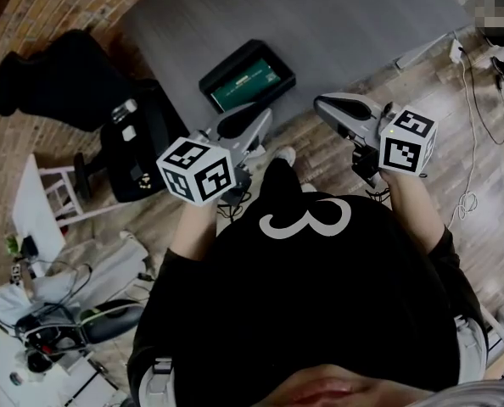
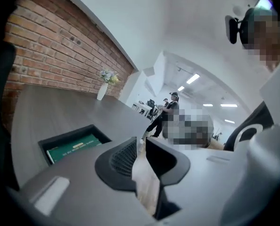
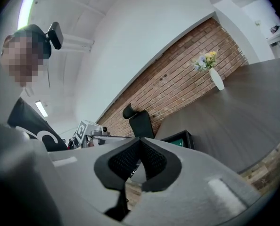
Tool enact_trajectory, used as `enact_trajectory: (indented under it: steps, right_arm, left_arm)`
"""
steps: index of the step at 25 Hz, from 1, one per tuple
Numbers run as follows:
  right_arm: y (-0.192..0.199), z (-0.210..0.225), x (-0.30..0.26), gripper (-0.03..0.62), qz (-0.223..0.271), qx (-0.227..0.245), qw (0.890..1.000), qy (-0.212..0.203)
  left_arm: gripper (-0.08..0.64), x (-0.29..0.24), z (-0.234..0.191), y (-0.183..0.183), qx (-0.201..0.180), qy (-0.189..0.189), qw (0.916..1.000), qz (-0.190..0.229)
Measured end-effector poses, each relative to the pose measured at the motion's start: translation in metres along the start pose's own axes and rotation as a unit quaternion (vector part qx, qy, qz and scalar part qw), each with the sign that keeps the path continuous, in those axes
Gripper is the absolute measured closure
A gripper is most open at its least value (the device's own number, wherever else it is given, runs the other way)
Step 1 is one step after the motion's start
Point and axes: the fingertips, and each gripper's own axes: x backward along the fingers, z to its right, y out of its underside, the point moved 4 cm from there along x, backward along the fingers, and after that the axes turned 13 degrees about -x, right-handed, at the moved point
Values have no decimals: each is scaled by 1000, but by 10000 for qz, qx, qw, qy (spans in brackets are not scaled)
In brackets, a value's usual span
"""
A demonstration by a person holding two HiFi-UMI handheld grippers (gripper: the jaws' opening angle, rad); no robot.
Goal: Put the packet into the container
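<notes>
Packet (image 1: 245,81), green and flat, lies inside the black container (image 1: 235,58), which sits on the grey counter (image 1: 337,24) in the upper middle of the head view. Nothing else on the counter looks like a second packet.

The person stands back from the counter's edge, over the wood floor (image 1: 481,142), with both tools held up before the chest. The left gripper (image 1: 248,124) shows in the centre-left of that view. Its own view shows its jaws drawn close with only a slit between them and nothing in it; the container with the packet shows off to the lower left there, well apart. The right gripper (image 1: 333,108) is at centre-right, its jaws clenched tip to tip on nothing.

To my eye the placing step is done: the packet is in, and neither tool carries or touches anything. What remains, if anything, is only to keep clear of the counter. Should the packet need squaring in the container, either tool would first have to reach forward over the counter's edge and spread its jaws.
</notes>
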Motion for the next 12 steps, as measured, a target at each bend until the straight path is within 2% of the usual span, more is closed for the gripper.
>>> enact_trajectory:
  steps: [3, 8, 12]
  right_arm:
    - [0, -17, 1, 591, 3, 182, 9997, -189]
    - [7, -34, 5, 591, -12, 451, 9982, -384]
    - [13, -41, 6, 591, -22, 571, 9972, -484]
  left_arm:
    - [549, 7, 25, -9, 252, 91, 9990, 359]
    - [548, 14, 54, -5, -163, -67, 9989, 439]
    - [548, 17, 61, -2, -162, -136, 9985, 510]
